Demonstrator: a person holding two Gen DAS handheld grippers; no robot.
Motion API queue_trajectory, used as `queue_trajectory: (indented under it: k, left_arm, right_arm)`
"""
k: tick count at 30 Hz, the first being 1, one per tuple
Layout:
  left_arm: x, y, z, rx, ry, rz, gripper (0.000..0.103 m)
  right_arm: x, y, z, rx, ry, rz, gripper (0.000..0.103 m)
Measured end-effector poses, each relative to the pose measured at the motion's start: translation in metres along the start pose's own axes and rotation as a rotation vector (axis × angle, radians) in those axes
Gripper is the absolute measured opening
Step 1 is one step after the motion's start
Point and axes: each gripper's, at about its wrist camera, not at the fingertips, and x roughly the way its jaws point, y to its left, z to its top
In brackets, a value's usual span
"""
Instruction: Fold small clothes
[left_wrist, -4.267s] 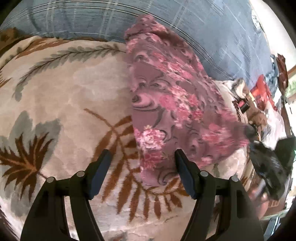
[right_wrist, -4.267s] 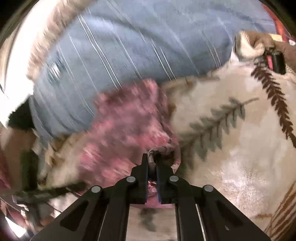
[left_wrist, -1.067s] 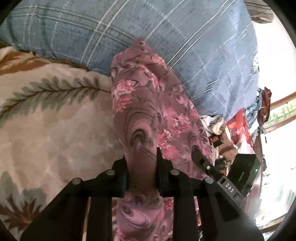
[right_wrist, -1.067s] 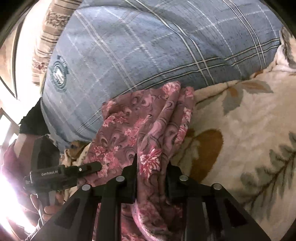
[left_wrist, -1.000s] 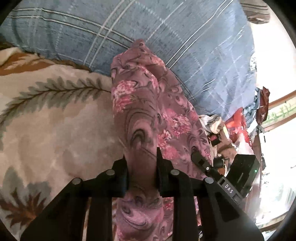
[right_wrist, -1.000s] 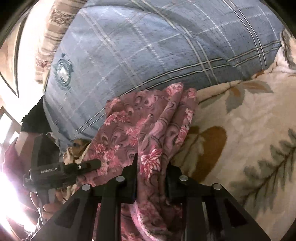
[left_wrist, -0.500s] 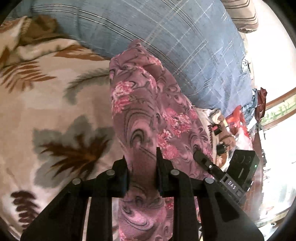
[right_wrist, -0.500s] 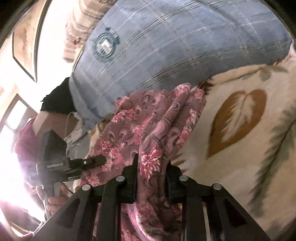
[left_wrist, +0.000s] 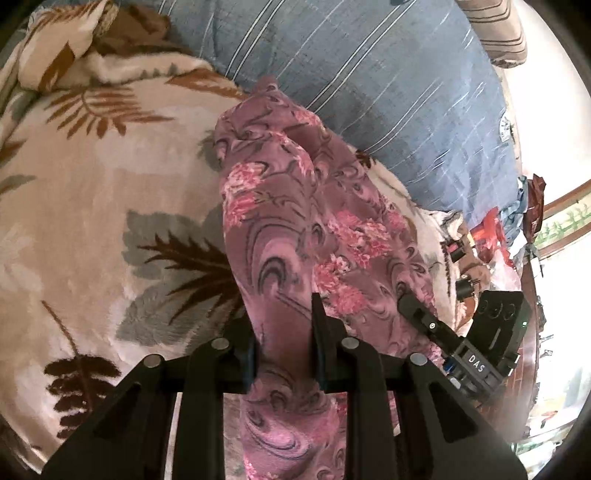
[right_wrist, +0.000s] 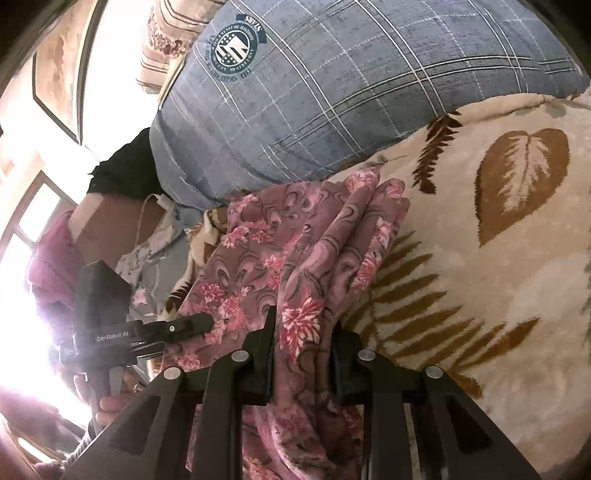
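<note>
A purple floral garment (left_wrist: 295, 206) hangs stretched between both grippers above a cream leaf-patterned blanket (left_wrist: 92, 184). My left gripper (left_wrist: 282, 332) is shut on one gathered edge of the garment. My right gripper (right_wrist: 303, 343) is shut on the other gathered edge (right_wrist: 306, 258). The right gripper also shows in the left wrist view (left_wrist: 424, 321), and the left gripper in the right wrist view (right_wrist: 184, 325). The cloth's far end touches the blanket near a blue pillow.
A large blue plaid pillow (left_wrist: 369, 74) lies behind the garment, also in the right wrist view (right_wrist: 332, 92). A striped cushion (left_wrist: 495, 33) sits beyond it. Clutter of small items (left_wrist: 487, 236) lies off the blanket's right side. The blanket (right_wrist: 498, 258) spreads to the right.
Both grippers have closed on the garment since the earliest frames and lifted it. In the last second both have pulled back and up, so more blanket shows below.
</note>
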Motion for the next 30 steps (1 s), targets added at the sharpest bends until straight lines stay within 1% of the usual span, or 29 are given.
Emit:
queue_trajectory:
  k: [4,5,6,8,10,12,14,15,16,17,19,21,23,24,25,27,30]
  left_arm:
    - [0.010,0.013,-0.004,-0.008,0.007,-0.011,0.026]
    - [0.012,0.016,-0.005,-0.008,0.005,-0.011,0.031]
    - [0.015,0.021,-0.006,-0.014,0.000,-0.009,0.038]
    - [0.018,0.027,-0.007,-0.028,-0.007,-0.018,0.046]
    - [0.016,0.031,-0.008,-0.035,-0.014,-0.044,0.046]
    - [0.011,0.030,-0.009,-0.027,-0.014,-0.037,0.046]
    - [-0.003,0.027,-0.011,-0.005,-0.036,-0.030,0.046]
    - [-0.013,0.026,-0.012,0.010,-0.061,-0.030,0.044]
    - [-0.026,0.023,-0.012,0.035,-0.099,-0.023,0.044]
    - [-0.032,0.020,-0.010,0.053,-0.126,-0.014,0.044]
    - [-0.043,0.006,0.000,0.101,-0.189,0.018,0.044]
    - [-0.040,-0.006,0.015,0.135,-0.210,0.048,0.044]
    - [-0.027,-0.018,0.035,0.166,-0.213,0.104,0.044]
    - [-0.020,-0.021,0.043,0.170,-0.209,0.126,0.044]
    - [-0.011,-0.022,0.053,0.174,-0.198,0.147,0.044]
    - [0.005,-0.022,0.070,0.178,-0.181,0.192,0.044]
    - [0.025,-0.019,0.090,0.180,-0.169,0.256,0.044]
  right_arm:
    - [0.005,-0.012,-0.006,0.007,-0.008,-0.005,0.023]
    - [0.007,-0.015,-0.008,0.010,-0.008,-0.006,0.023]
    - [0.008,-0.019,-0.010,0.011,-0.007,-0.010,0.024]
    - [0.012,-0.029,-0.014,0.026,-0.004,-0.015,0.026]
    - [0.012,-0.040,-0.017,0.051,-0.015,0.001,0.031]
    - [0.010,-0.044,-0.018,0.075,-0.018,0.021,0.031]
    - [0.004,-0.041,-0.016,0.090,0.002,0.000,0.038]
    - [0.001,-0.039,-0.015,0.091,0.004,-0.010,0.039]
    - [-0.009,-0.035,-0.011,0.080,-0.013,-0.035,0.039]
    - [-0.015,-0.032,-0.008,0.068,-0.033,-0.051,0.039]
    - [-0.032,-0.020,0.005,0.028,-0.111,-0.072,0.043]
    - [-0.033,-0.006,0.017,-0.020,-0.138,-0.093,0.043]
    - [-0.018,0.019,0.029,-0.128,-0.135,-0.153,0.041]
    - [-0.010,0.025,0.032,-0.159,-0.128,-0.172,0.039]
    - [0.002,0.033,0.036,-0.200,-0.115,-0.189,0.035]
    - [0.021,0.040,0.043,-0.239,-0.100,-0.224,0.026]
    - [0.041,0.033,0.054,-0.231,-0.081,-0.255,0.024]
